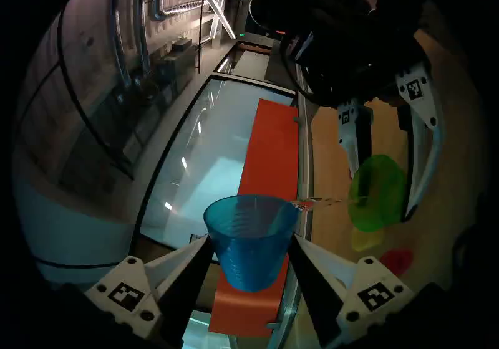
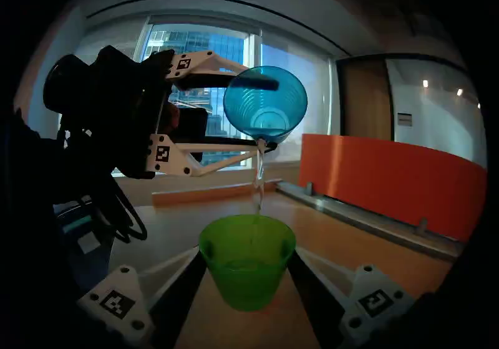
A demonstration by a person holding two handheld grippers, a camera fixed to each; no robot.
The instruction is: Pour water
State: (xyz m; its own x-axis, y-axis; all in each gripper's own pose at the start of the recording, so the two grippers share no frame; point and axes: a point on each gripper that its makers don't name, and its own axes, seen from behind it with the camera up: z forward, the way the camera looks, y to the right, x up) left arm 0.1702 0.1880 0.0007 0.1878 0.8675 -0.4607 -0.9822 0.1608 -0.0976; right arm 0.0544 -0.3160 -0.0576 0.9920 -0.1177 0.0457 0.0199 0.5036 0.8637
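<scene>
My left gripper (image 1: 251, 258) is shut on a blue plastic cup (image 1: 251, 240), tipped on its side. In the right gripper view the same blue cup (image 2: 266, 105) hangs above, mouth facing the camera, held by the left gripper (image 2: 254, 109). A thin stream of water (image 2: 257, 174) falls from its rim into the green cup (image 2: 247, 258). My right gripper (image 2: 247, 268) is shut on that green cup, holding it upright over the wooden table (image 2: 349, 237). From the left gripper view, the green cup (image 1: 377, 192) sits between the right gripper's (image 1: 387, 187) white fingers.
An orange panel (image 2: 399, 174) runs along a metal rail (image 2: 362, 218) at the table's far edge, below large windows (image 2: 206, 50). A red object (image 1: 397, 260) and a yellow one (image 1: 365, 240) lie on the table under the green cup. Dark cables (image 2: 118, 212) hang at left.
</scene>
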